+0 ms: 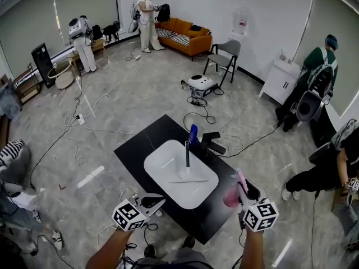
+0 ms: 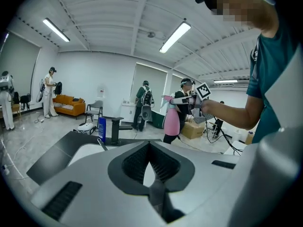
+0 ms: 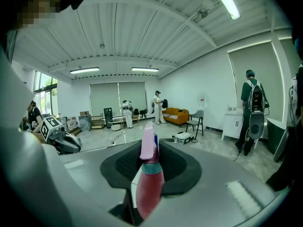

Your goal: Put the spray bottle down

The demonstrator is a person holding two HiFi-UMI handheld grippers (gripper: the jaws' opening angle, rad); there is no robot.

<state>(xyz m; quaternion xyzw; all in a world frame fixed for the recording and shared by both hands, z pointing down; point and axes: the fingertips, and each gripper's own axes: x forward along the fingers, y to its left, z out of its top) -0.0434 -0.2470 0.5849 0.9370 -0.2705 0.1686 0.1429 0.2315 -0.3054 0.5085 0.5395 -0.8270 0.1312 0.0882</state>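
The main risk is the edge. Your right gripper (image 1: 239, 190) has its 2 jaws closed on the upper part of the spray bottle (image 1: 231, 196), and in the head view the bottle hangs in the air over the near right corner of the table (image 1: 140, 144), not touching it. Set down there, it may land with part of its base off the black top and tip to the floor. Steer too far inward and the base may catch the raised rim of the sink (image 1: 162, 162) and stand crooked.

The grip is the 2nd worry. The bottle is held high with its pink body hanging below, so it can swing. If you let go before the base sits flat, expect it to rock and fall, perhaps against the faucet (image 1: 187, 156). The blue bottle (image 1: 193, 133) stands well apart at the far side and looks safe.

Your right forearm comes in from the bottom of the head view, with the gripper pointing away from you and only slightly downward. The left gripper view shows the bottle about upright.

Your left gripper (image 1: 151, 202) sits by the near left edge of the table, well apart from the bottle. It points towards the sink, its jaws a narrow gap apart with nothing between them — of no help if the bottle topples.
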